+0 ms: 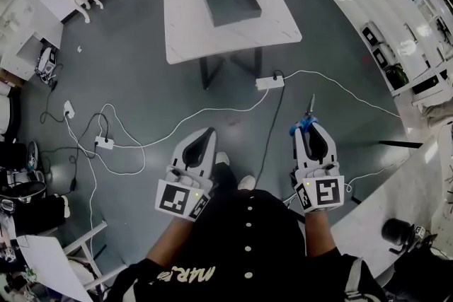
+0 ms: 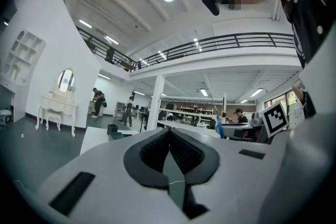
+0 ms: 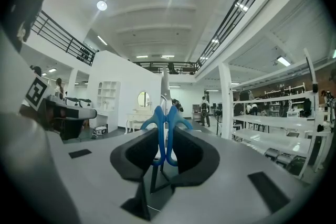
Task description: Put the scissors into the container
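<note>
Above the floor (image 1: 141, 67), right tongs (image 1: 312, 129) clamp scissors (image 3: 159, 131) lengthwise, blades pointing ahead; left tongs (image 2: 169, 132) together.

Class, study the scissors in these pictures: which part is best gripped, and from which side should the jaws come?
Grip the blue handles from the handle end, a pad on each outer side, as the right gripper does. Squeezed together, they keep the scissors shut, blades pointing away.

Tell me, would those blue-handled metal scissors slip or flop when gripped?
The blue-handled metal scissors look stiff, probably light. Their smooth handle loops, pinched in the right gripper, might slip or pivot. Their blades stick out ahead, so a knock could twist them.
</note>
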`<state>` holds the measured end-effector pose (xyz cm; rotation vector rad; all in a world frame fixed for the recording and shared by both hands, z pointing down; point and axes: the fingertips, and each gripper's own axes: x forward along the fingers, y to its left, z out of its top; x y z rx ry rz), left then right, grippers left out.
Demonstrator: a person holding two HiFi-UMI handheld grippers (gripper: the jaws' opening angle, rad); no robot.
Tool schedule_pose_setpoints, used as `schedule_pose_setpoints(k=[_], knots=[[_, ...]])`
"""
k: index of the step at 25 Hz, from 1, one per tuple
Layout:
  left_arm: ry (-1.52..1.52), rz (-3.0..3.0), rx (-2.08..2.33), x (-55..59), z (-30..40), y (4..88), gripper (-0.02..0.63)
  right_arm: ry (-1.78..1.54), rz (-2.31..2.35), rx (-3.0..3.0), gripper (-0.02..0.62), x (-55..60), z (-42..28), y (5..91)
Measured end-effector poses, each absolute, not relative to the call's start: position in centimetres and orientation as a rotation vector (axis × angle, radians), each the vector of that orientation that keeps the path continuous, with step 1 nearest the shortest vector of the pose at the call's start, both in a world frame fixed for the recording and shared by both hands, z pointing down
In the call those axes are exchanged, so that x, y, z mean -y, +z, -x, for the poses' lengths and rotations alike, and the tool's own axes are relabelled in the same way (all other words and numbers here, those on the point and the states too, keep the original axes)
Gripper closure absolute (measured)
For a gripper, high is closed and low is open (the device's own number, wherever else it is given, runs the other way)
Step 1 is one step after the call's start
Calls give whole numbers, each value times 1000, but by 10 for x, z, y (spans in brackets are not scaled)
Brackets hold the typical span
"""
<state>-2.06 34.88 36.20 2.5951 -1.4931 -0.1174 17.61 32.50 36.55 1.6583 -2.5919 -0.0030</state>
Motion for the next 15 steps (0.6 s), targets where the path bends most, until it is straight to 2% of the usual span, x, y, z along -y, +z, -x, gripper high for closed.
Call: schedule_pose_setpoints(k=[15], knots=[[-144,-2644,1444,-267,37,351,580,-51,-1687,2577,495,-255,-156,352]])
